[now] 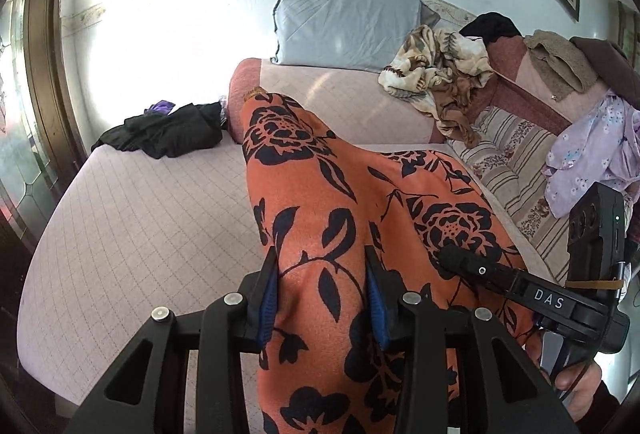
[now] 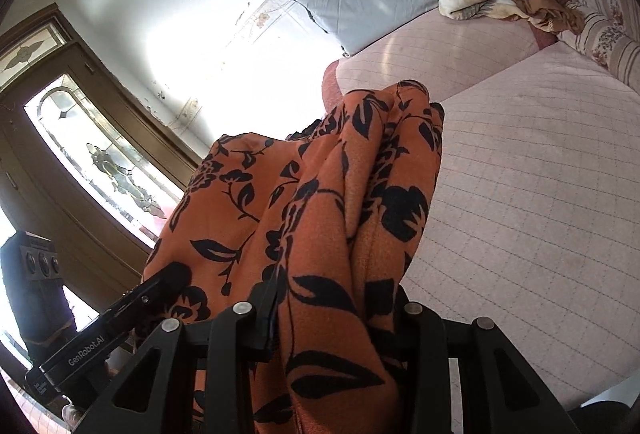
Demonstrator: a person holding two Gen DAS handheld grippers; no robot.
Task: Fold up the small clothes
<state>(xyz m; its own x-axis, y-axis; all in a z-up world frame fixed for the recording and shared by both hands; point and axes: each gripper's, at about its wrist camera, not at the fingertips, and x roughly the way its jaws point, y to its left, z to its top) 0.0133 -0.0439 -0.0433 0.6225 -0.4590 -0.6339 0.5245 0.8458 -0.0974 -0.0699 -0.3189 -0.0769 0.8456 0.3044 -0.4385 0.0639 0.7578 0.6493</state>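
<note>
Here both the left tongs (image 1: 322, 290) and right tongs (image 2: 336, 314) grip the orange floral garment (image 1: 340, 202), hiding the bed (image 1: 132, 218).

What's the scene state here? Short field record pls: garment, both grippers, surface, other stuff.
garment: orange floral garment, bunched, lifted at the near end, far end draped toward the bed
left gripper: fingers around a fold of the garment
right gripper: fingers around gathered folds of the same garment
surface: pink quilted bed cover
other clothes: black garment, lilac floral garment
bedding: grey pillow, brown patterned blanket
</note>
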